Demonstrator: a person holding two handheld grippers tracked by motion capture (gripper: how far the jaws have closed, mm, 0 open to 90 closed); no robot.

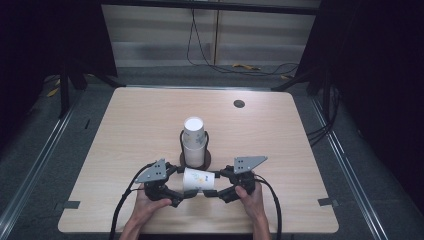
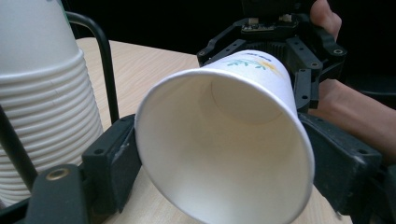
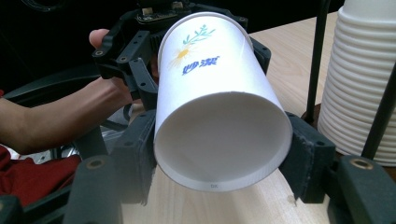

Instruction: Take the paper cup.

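Observation:
A white paper cup (image 1: 199, 179) with a flower print and blue lettering lies on its side just above the table's near edge, held between both grippers. My left gripper (image 1: 182, 185) is shut on its mouth end; in the left gripper view I look into the open cup (image 2: 224, 140), with a jaw against each side of the rim. My right gripper (image 1: 216, 184) is shut on its base end; the right gripper view faces the recessed bottom of the cup (image 3: 219, 135). Each gripper view also shows the other gripper behind the cup: right gripper (image 2: 280, 51), left gripper (image 3: 196, 56).
A tall stack of white paper cups (image 1: 194, 142) stands in a black wire holder (image 1: 195, 161) just behind the held cup, close to both grippers; stack (image 2: 42, 102), stack (image 3: 362, 84). The wooden table (image 1: 280, 145) has a round cable hole (image 1: 239, 104) at the back.

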